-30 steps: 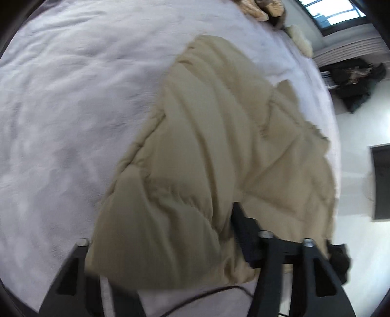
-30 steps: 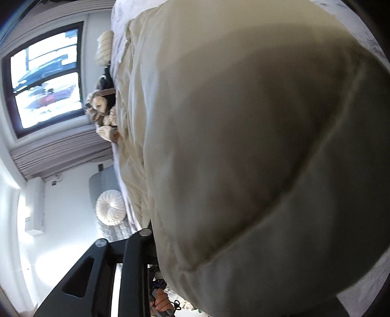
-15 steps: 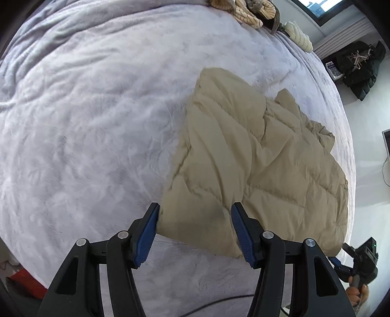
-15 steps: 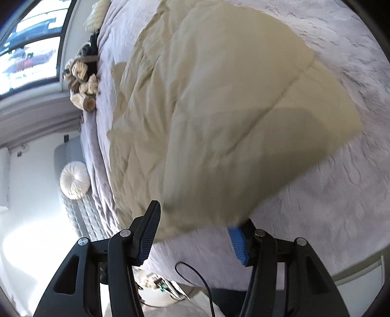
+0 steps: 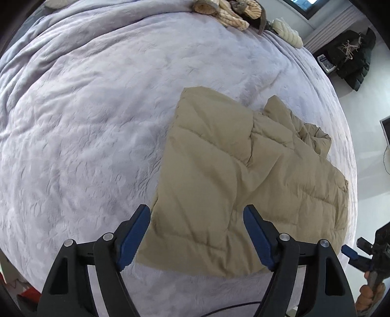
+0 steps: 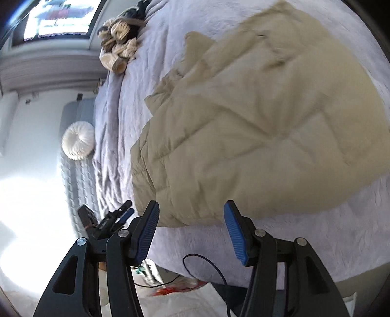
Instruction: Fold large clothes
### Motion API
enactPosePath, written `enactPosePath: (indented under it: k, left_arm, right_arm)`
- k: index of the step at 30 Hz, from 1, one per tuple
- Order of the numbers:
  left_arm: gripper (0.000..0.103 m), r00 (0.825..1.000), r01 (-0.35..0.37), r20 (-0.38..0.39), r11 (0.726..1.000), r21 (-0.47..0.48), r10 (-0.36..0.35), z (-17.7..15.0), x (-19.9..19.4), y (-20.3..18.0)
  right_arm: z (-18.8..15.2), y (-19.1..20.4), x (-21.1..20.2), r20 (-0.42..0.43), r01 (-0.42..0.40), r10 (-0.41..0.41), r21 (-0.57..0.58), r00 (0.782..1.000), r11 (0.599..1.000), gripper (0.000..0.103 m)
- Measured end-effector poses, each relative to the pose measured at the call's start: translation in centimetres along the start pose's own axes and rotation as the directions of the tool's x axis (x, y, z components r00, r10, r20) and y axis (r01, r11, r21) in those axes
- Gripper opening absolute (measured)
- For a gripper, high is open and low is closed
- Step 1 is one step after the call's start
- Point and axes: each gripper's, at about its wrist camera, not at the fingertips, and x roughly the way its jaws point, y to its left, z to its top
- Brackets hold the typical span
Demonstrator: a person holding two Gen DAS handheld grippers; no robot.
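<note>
A beige quilted puffer jacket (image 5: 243, 175) lies folded on the lavender bedspread (image 5: 85, 122), near the bed's front right. It also shows in the right wrist view (image 6: 256, 117). My left gripper (image 5: 196, 234) is open and empty, hovering over the jacket's near edge. My right gripper (image 6: 191, 231) is open and empty, above the bed edge just short of the jacket. The right gripper also shows at the lower right of the left wrist view (image 5: 365, 253), and the left gripper at the lower left of the right wrist view (image 6: 109, 219).
A heap of knitted clothes (image 5: 226, 12) lies at the far edge of the bed. A dark coat on a stand (image 5: 351, 61) is by the far wall. A round white cushion (image 6: 78, 140) and a grey headboard are at the bed's end. A cable (image 6: 207, 268) hangs below.
Both grippers let go of the jacket and opened. They pulled back and up, and the jacket now lies flat on the bed.
</note>
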Motion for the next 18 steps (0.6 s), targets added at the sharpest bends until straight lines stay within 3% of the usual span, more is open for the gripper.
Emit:
enactPosePath:
  k: [4,5,6,7,11,13,18]
  left_arm:
    - [0.080,1.000,-0.013,-0.004,1.000,0.001,0.013,0.3,0.6,-0.1]
    - [0.084,1.000,-0.017,-0.003,1.000,0.001,0.017,0.3,0.7,-0.1]
    - [0.102,1.000,-0.024,-0.005,1.000,0.002,0.024,0.4,0.8,-0.1]
    - [0.103,0.999,-0.033,0.000,0.999,0.002,0.033,0.4,0.8,-0.1]
    - [0.103,0.999,-0.043,0.004,0.999,0.014,0.043,0.8,0.8,0.1]
    - [0.103,0.999,-0.045,-0.002,0.999,0.016,0.045,1.0,1.1,0.3]
    - [0.103,0.996,-0.090,0.002,0.995,0.039,0.090,1.0,1.8,0.3]
  right_arm:
    - [0.2,2.3,2.3,-0.018,0.102,-0.103,-0.050,0.994,0.993,0.065]
    - [0.2,2.6,2.7,-0.018,0.121,-0.122,-0.055,0.992,0.991,0.068]
    - [0.2,2.7,3.1,-0.014,0.143,-0.144,-0.064,0.989,0.988,0.076]
    - [0.1,2.9,3.4,-0.009,0.162,-0.163,-0.076,0.987,0.984,0.082]
    - [-0.3,3.8,3.9,0.014,0.226,-0.226,-0.116,0.974,0.967,0.083]
    - [-0.4,4.4,4.0,0.032,0.261,-0.259,-0.137,0.965,0.956,0.092]
    - [-0.4,5.8,4.9,0.064,0.344,-0.338,-0.197,0.939,0.918,0.092]
